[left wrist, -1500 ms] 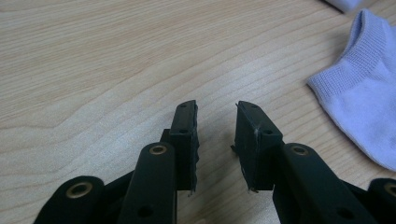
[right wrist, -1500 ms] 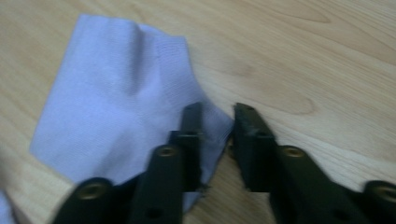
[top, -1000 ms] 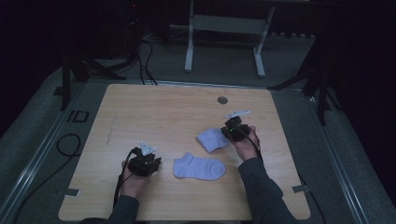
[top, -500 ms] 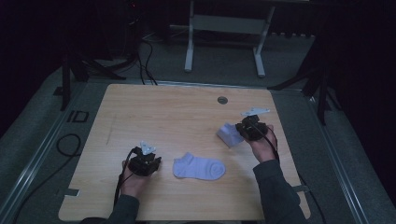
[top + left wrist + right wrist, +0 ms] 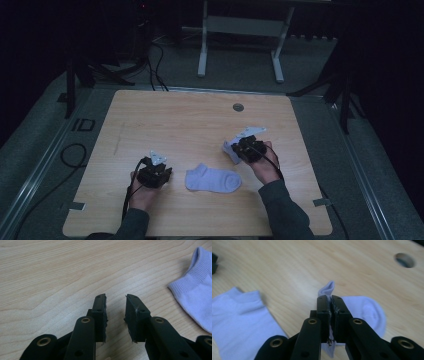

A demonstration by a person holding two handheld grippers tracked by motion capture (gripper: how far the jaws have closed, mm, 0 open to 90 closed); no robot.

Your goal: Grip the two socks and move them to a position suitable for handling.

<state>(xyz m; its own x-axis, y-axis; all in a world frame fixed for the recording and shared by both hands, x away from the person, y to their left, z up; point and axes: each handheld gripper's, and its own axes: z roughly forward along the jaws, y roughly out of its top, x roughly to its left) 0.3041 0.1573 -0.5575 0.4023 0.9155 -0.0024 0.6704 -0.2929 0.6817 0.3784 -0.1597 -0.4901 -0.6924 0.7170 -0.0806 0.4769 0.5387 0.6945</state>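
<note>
The right tongs (image 5: pixel 331 302) pinch one pale sock (image 5: pixel 364 311); the flat sock (image 5: pixel 214 179) lies lengthwise on the surface (image 5: pixel 175 120), between both hands (nearer the spread, empty left tongs (image 5: pixel 115 302)).

My right gripper (image 5: pixel 331 305) has its fingers (image 5: pixel 323 315) pressed together on a fold of a pale lilac sock (image 5: pixel 364 311), a pinched tip of cloth poking up just past the fingertips while the rest bulges out to the right of them on the counter (image 5: pixel 287 267). A second lilac sock (image 5: pixel 242 322) lies flat well to the left of my fingers. Far beyond them to the right, I see a round hole (image 5: pixel 404 260) in the counter.
</note>
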